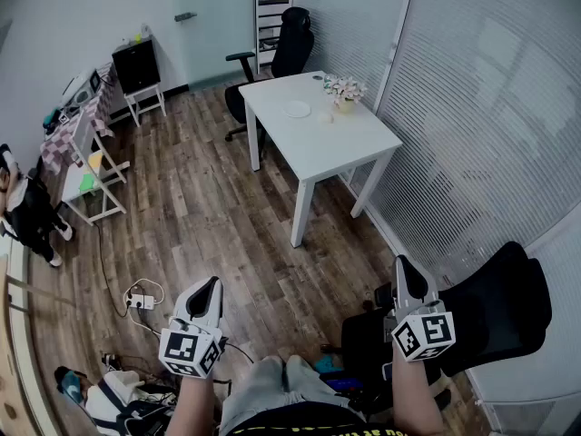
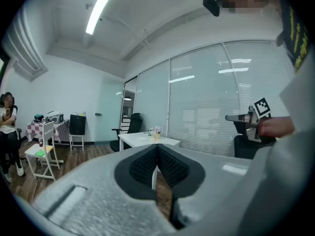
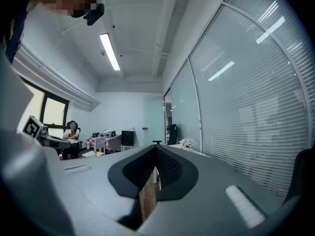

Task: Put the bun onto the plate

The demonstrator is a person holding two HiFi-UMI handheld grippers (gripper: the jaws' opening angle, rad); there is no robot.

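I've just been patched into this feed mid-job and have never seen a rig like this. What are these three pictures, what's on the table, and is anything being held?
There is no robot arm here. A person stands in an office with a hand-held two-jaw tool in each hand. The head view comes from a camera on their head looking steeply down: the left gripper is at lower left and the right gripper at lower right. The cubes with square markers are part of the tools. The other two pictures come from cameras riding on each gripper, looking along its jaws. In both, the dark pads meet with nothing between them, so both grippers are shut and empty. Across the wooden floor stands a white table with a plate and a small bunch of flowers on it. Anything else lying there is too small to tell.
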